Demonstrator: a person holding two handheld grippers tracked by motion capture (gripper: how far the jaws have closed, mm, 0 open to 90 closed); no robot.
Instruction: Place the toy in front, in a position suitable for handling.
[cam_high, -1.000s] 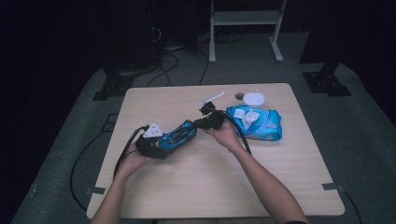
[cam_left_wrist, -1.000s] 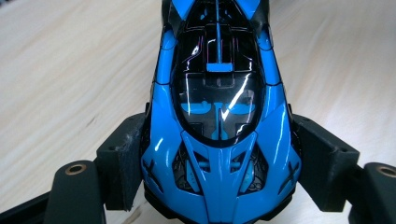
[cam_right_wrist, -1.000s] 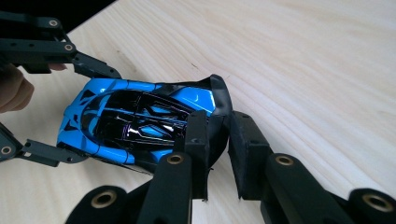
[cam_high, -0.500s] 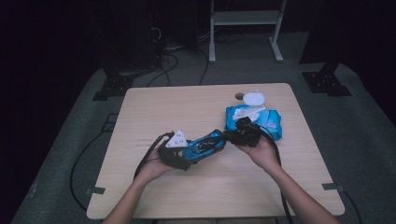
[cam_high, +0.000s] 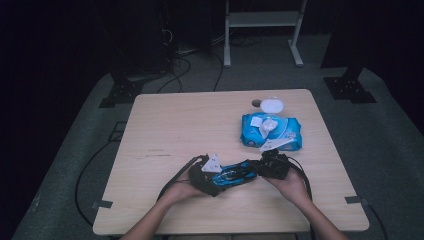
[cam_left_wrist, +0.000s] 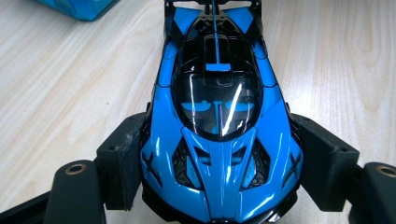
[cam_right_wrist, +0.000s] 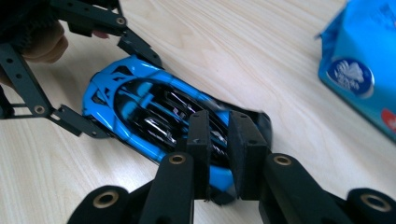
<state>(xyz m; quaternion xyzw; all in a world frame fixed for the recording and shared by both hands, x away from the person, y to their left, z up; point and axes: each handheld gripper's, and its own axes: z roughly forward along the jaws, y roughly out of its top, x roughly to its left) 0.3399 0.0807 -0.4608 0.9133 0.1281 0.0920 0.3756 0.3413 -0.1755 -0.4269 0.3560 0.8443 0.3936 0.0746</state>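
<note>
A blue and black toy car (cam_high: 239, 171) lies on the wooden table (cam_high: 175, 125) near its front edge, between the person's two hands. My left gripper (cam_high: 210, 176) is shut on the car's nose end. In the left gripper view its pads (cam_left_wrist: 122, 161) press both flanks of the car (cam_left_wrist: 217, 93). From the other side, my right gripper (cam_high: 272, 167) meets the car's tail. In the right gripper view its two jaws (cam_right_wrist: 226, 135) stand almost together over the rear of the car (cam_right_wrist: 135, 112), pinching a thin part there. My left gripper (cam_right_wrist: 109, 88) shows at the far end.
A blue pack of wet wipes (cam_high: 271, 131) with its flap open lies just beyond the right gripper, also seen as a blue pack (cam_right_wrist: 359, 70) up close. A round white lid (cam_high: 272, 105) sits behind it near the far edge. Cables trail from both grippers.
Both grippers have carried the car to the right and toward the person's side of the table. The grip on each end looks unchanged.
</note>
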